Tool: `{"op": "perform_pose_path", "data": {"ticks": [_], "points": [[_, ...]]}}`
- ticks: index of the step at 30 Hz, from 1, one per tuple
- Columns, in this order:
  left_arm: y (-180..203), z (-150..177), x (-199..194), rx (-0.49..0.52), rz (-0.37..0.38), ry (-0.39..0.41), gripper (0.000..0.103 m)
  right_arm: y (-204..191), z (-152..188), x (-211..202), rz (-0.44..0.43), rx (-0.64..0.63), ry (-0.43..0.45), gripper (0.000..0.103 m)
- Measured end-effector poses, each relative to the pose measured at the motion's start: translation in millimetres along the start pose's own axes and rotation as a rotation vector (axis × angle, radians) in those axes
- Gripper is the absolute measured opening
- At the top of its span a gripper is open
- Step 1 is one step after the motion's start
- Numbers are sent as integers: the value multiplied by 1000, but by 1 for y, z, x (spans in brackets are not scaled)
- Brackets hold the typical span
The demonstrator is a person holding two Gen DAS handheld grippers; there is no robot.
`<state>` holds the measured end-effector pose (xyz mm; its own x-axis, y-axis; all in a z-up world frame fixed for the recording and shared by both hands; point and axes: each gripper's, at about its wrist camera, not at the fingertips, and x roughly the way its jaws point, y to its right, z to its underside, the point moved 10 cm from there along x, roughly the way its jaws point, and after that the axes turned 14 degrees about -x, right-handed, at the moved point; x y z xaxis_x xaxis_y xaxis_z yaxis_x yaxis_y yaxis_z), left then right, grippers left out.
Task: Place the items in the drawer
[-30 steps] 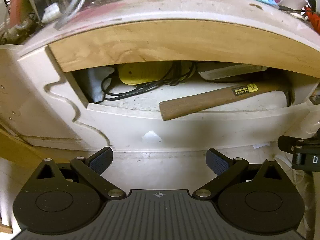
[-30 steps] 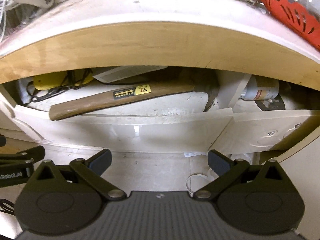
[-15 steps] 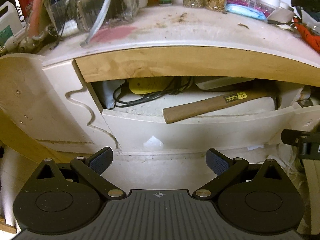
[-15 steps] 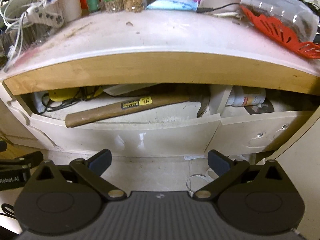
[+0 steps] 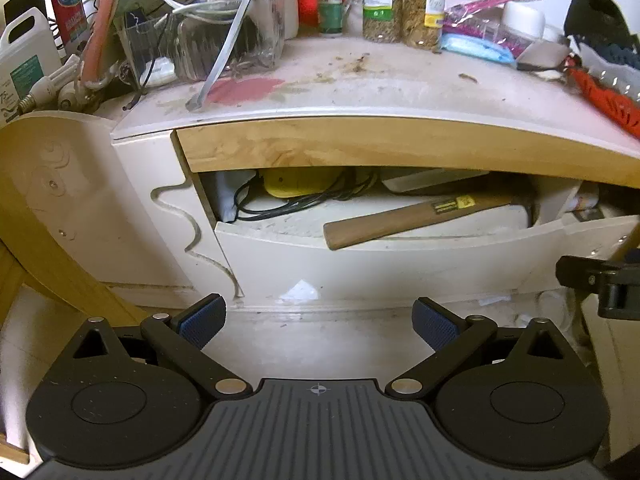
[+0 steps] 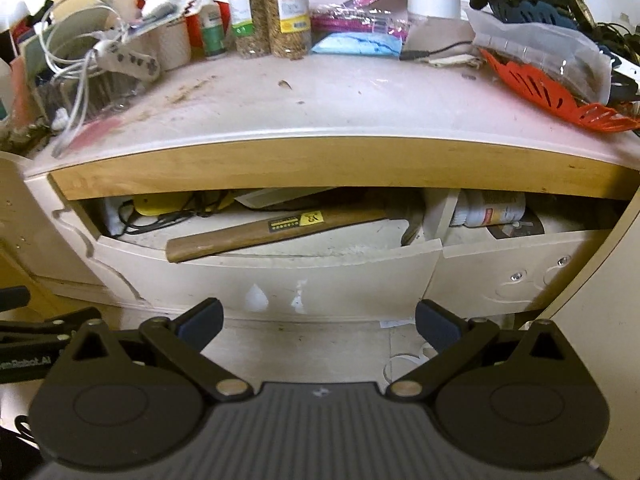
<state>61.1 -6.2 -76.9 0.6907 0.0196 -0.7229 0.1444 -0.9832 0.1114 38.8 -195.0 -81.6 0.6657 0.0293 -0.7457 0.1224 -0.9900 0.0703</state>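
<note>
So both grippers are sitting wide apart with nothing in them right now: the left gripper (image 5: 318, 322) and the right gripper (image 6: 318, 320) are each hanging in front of the drawer (image 5: 400, 264), not touching it. The big change over the last second is that I'm pulling both back and up. The drawer was filling the whole view a moment ago, and now I'm seeing the entire cluttered desktop (image 6: 340, 104) too, spice jars (image 6: 268, 12) and all.

The drawer is standing pulled out under the wooden desk edge (image 5: 360, 140). The hammer (image 6: 280, 226) is lying inside it, head toward the right, with the handle end resting on the front lip and poking out a bit over it. A yellow gadget with a black cable (image 5: 304, 182) is sitting at the back left.

What I'm reading from that: the hammer is already where the task wants it, and since I'm backing off empty-handed, I'm either going for another item off the desktop or getting ready to push the drawer shut. Can't tell which from here. That overhanging handle is worrying me if it closes.
</note>
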Motion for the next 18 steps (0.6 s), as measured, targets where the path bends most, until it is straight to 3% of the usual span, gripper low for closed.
{"op": "perform_pose_path", "data": {"ticks": [18], "points": [[-1, 2, -5, -13, 2, 8, 103, -8, 1, -25, -30, 3, 41, 103]]}}
